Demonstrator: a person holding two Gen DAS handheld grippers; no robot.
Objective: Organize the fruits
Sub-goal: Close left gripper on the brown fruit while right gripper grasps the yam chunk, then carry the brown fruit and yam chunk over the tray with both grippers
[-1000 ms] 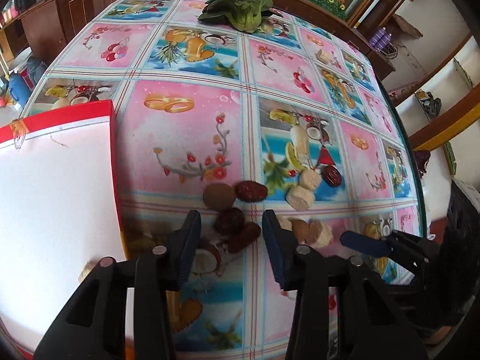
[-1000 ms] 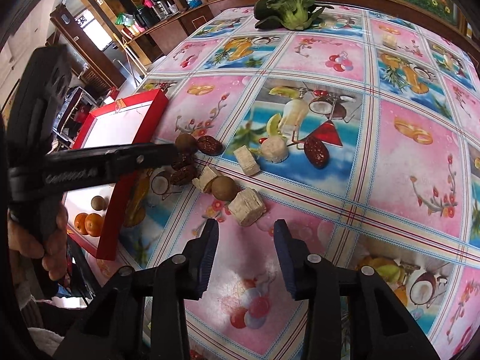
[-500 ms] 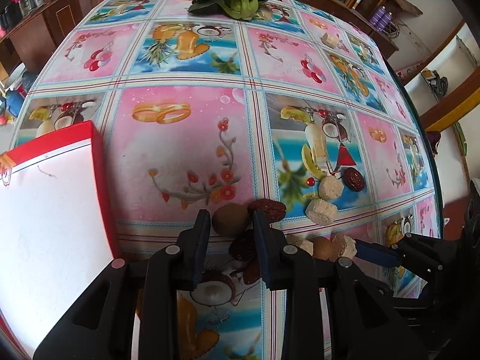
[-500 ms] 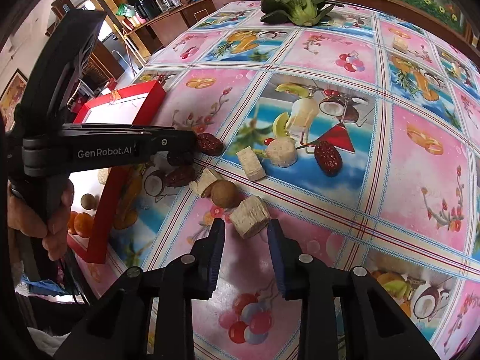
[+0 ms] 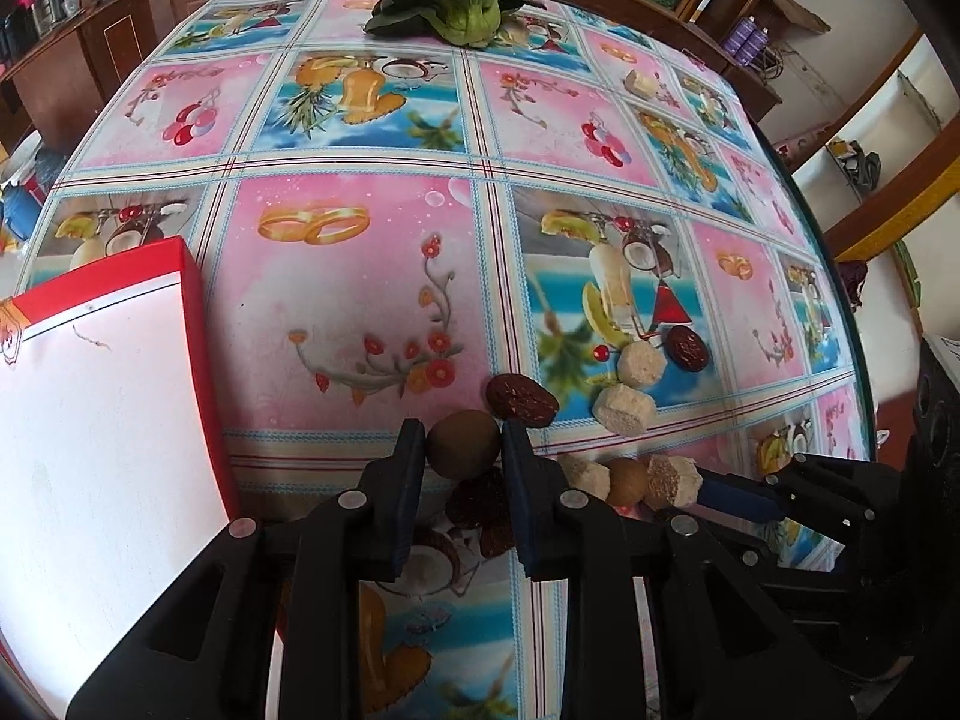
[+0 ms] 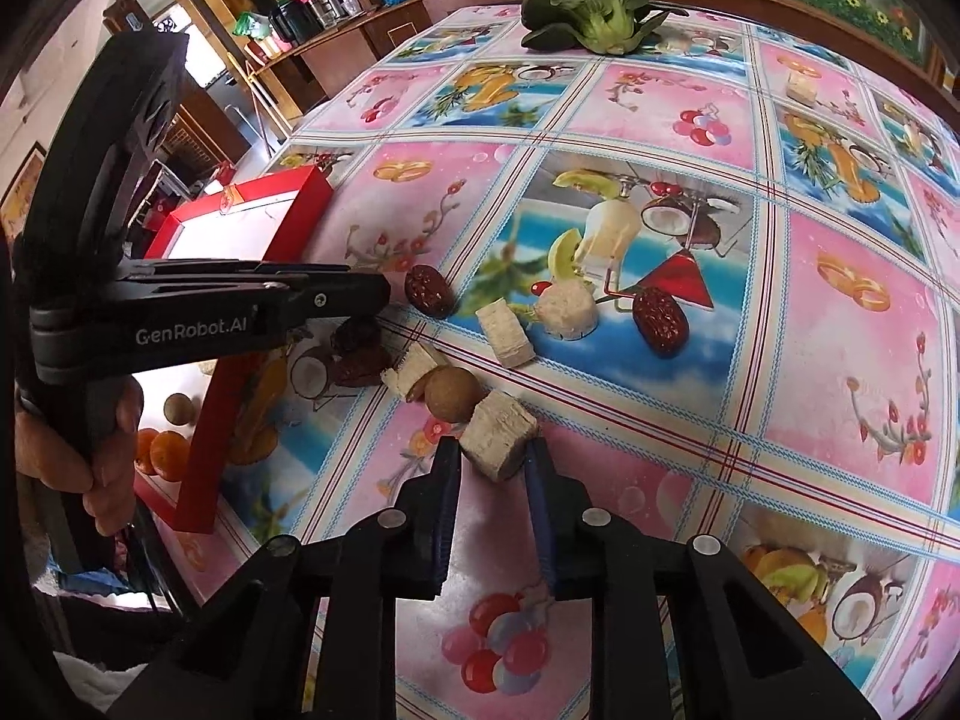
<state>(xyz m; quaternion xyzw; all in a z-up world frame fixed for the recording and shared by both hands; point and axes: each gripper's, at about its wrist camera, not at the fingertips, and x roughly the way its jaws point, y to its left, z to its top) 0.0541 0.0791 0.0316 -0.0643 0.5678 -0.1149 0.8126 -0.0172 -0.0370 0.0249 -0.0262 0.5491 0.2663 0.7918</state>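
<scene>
Now round brown fruit (image 5: pixel 462 443) between left gripper (image 5: pixel 462 450) pads

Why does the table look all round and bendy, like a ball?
Left wrist view: the fisheye lens bends the straight tablecloth lines, and the red box looks washed-out white from glare. Right wrist view: same bulge, dark rounded corners, yet the beige chunk between the tool's fingers looks sharp.
</scene>
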